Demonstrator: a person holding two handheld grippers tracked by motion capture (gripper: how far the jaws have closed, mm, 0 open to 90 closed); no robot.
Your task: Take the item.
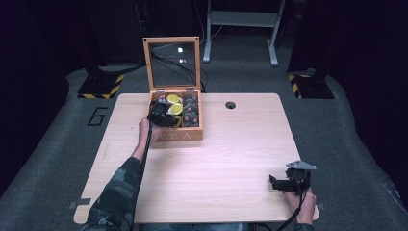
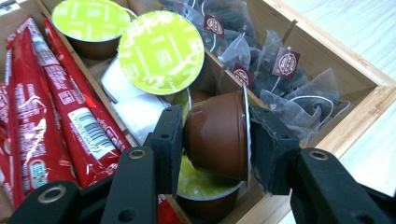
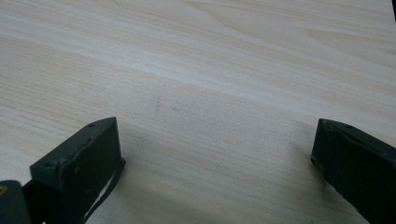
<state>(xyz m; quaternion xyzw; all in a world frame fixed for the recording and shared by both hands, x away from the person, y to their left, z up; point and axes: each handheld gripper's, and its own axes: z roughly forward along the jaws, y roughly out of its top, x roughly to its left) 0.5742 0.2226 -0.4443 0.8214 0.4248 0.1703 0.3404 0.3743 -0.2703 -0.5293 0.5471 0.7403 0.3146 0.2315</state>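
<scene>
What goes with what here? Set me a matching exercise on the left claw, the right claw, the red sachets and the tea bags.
Column one:
1. left claw
2. right claw
3. red sachets
4. tea bags

Column two:
a. lying in the compartment nearest the box's outer wall
b. open over bare tabletop
c. shut on a brown capsule
d. lying along the box's other side, beside the capsules

Pairs: 1-c, 2-b, 3-d, 4-a
</scene>
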